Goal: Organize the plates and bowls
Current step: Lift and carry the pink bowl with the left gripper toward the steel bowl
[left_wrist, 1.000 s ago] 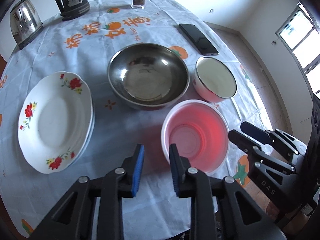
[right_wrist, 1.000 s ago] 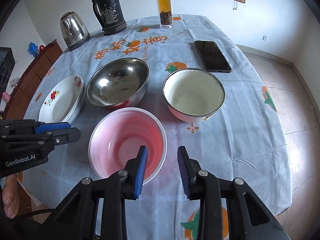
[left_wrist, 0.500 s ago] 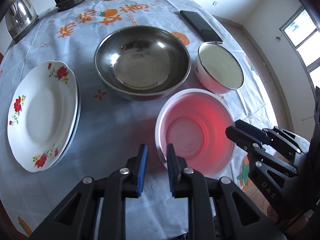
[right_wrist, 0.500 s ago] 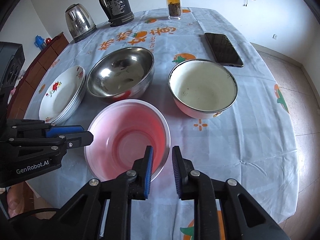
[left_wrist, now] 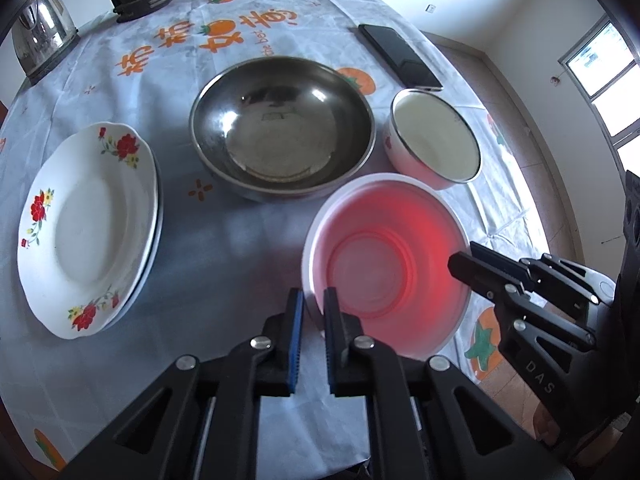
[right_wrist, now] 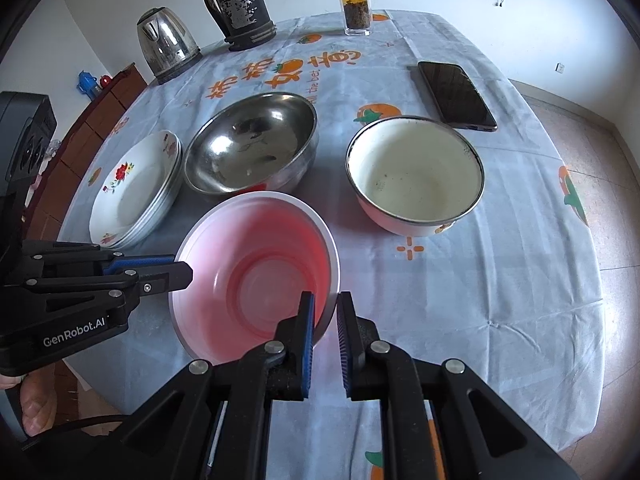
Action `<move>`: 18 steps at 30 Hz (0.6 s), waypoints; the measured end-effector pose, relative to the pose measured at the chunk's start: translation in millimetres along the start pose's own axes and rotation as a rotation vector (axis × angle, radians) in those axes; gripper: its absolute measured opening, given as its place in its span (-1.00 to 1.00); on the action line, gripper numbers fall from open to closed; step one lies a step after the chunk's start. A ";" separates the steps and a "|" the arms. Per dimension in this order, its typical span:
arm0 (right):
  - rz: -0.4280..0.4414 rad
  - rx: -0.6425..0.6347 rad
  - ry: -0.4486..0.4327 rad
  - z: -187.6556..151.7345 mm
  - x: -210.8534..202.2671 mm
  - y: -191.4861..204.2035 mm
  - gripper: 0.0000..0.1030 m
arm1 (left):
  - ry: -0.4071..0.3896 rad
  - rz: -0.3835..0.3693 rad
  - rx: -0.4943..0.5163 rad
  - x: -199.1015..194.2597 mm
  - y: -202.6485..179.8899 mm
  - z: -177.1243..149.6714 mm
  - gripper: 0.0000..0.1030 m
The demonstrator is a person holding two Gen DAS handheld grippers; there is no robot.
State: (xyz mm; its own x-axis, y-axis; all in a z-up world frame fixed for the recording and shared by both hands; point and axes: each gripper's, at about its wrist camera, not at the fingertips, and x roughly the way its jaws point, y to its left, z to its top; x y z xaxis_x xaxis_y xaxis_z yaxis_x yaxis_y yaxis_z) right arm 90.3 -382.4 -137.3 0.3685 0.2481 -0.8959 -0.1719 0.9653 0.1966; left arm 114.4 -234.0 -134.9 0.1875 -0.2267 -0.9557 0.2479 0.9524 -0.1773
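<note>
Both your grippers are on the pink bowl (left_wrist: 384, 264) right now, one on each side. Your left gripper (left_wrist: 314, 312) has its jaws pinched down on the bowl's near-left rim, one blue pad outside the wall and one inside. Your right gripper (right_wrist: 325, 320) does the same on the opposite, near-right rim, clamped tight with the thin wall between its pads. Nothing else is in either grip.

From the right wrist view the bowl looks tipped, its far edge higher than the near one; whether it is off the tablecloth (right_wrist: 500, 272) you cannot tell from these views.

Just behind the pink bowl sits the steel bowl (left_wrist: 282, 130), very close to its far rim, perhaps touching; the views do not settle it. To the right of that, the enamel bowl (right_wrist: 416, 172) stands near the pink one but apart from it. Off to your left, the flowered plates (left_wrist: 88, 228) lie stacked, well clear of both grippers.

Along the far edge stand a kettle (right_wrist: 168, 46), a dark jug (right_wrist: 240, 4) and a tea bottle (right_wrist: 356, 0), with a phone (right_wrist: 456, 96) lying flat beyond the enamel bowl.
</note>
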 end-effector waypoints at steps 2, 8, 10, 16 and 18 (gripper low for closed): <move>0.009 -0.006 -0.005 2.1 -4.8 0.7 -0.76 | -0.005 0.006 -0.004 -4.6 -1.0 0.9 -0.86; 0.041 -0.008 -0.024 6.0 -16.7 -0.4 -0.76 | -0.030 0.022 -0.011 -19.8 -5.6 1.4 -0.86; 0.051 -0.011 -0.034 7.9 -20.4 0.2 -0.76 | -0.043 0.033 -0.011 -25.4 -7.5 1.8 -0.86; 0.074 -0.023 -0.077 16.6 -31.3 0.5 -0.76 | -0.074 0.058 -0.018 -37.1 -10.5 5.9 -0.86; 0.079 -0.027 -0.087 19.4 -33.3 0.6 -0.76 | -0.081 0.067 -0.023 -40.0 -11.5 6.4 -0.86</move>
State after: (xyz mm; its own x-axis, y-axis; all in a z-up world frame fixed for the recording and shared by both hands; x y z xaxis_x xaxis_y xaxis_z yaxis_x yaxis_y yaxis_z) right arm 95.7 -388.5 -99.7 0.4307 0.3303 -0.8399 -0.2272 0.9403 0.2533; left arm 110.1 -237.2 -93.2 0.2794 -0.1776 -0.9436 0.2108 0.9701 -0.1202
